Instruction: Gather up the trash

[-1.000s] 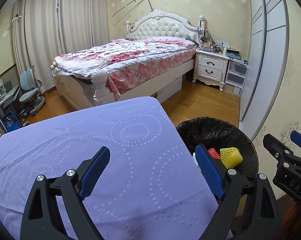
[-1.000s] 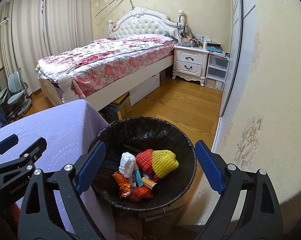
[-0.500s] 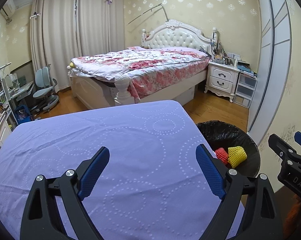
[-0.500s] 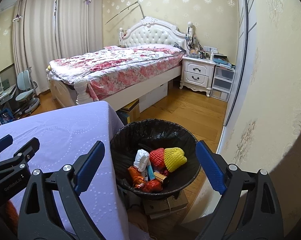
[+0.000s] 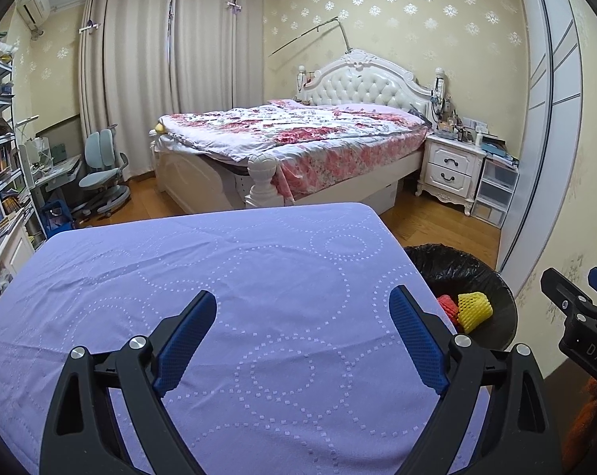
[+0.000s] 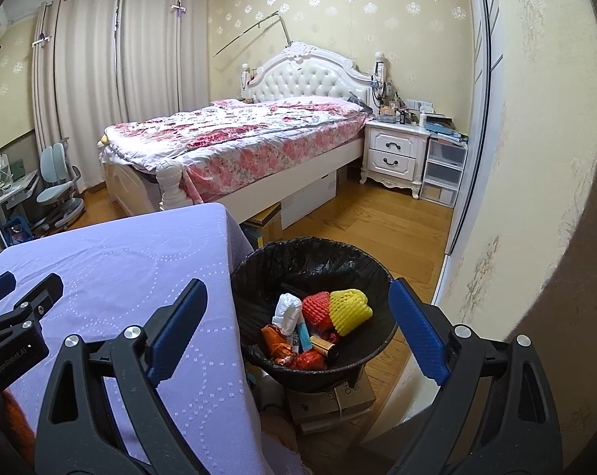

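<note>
Right wrist view shows the right gripper (image 6: 298, 332) with jaws wide open and empty above the bin (image 6: 258, 273) beside the worktop (image 6: 112, 261), trash already inside, and the left gripper (image 5: 302, 340) likewise open, so I would scan the cloth before finishing.

On the black body of my left hand-held gripper (image 6: 13, 350), seen from the right wrist view, I can read the white word "GenRobot.AI". On the black body of my right hand-held gripper (image 5: 587, 346), seen at the edge of the left wrist view, only the letters "DAS" are readable, and the rest is cut off. The cardboard box (image 6: 351, 394) under the trash bin (image 6: 361, 350) has some dark letters, but I cannot read them clearly.
</note>
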A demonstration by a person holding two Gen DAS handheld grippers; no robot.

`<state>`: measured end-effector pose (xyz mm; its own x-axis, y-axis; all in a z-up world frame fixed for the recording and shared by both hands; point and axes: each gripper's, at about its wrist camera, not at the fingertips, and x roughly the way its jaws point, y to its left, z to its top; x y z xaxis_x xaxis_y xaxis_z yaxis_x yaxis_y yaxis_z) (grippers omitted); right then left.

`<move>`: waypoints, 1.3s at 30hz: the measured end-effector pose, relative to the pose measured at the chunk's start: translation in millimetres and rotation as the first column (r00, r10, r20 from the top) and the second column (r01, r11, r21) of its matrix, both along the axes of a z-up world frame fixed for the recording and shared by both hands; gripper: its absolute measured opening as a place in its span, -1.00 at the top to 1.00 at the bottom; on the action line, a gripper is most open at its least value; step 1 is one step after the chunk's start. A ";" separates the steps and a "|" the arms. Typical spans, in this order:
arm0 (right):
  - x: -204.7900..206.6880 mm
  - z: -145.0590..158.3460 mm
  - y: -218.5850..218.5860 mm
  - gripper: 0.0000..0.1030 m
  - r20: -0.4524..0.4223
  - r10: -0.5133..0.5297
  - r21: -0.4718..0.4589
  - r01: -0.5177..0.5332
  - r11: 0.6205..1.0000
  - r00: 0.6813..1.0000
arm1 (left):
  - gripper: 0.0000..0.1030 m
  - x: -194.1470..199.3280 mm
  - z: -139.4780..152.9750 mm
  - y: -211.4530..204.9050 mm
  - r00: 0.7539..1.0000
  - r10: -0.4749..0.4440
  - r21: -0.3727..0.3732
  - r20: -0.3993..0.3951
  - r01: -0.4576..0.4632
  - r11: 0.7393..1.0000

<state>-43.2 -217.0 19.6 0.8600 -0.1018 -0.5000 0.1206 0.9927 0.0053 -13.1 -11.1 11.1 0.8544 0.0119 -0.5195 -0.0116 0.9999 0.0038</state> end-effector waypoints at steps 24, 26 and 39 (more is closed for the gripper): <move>-3.0 -1.1 1.6 -0.77 0.001 0.000 -0.002 0.000 1.000 1.000 | -0.72 -3.4 -0.7 2.9 1.000 0.000 -0.002 0.002 0.000 1.000; -2.4 -1.3 1.7 -0.77 0.000 0.001 -0.003 -0.001 1.000 1.000 | -0.72 -3.2 -0.7 3.0 1.000 0.001 -0.004 0.001 -0.001 1.000; -3.2 -1.9 2.4 -0.77 0.002 0.000 -0.003 0.000 1.000 1.000 | -0.72 -4.1 -1.2 1.2 1.000 0.003 -0.007 0.004 -0.003 1.000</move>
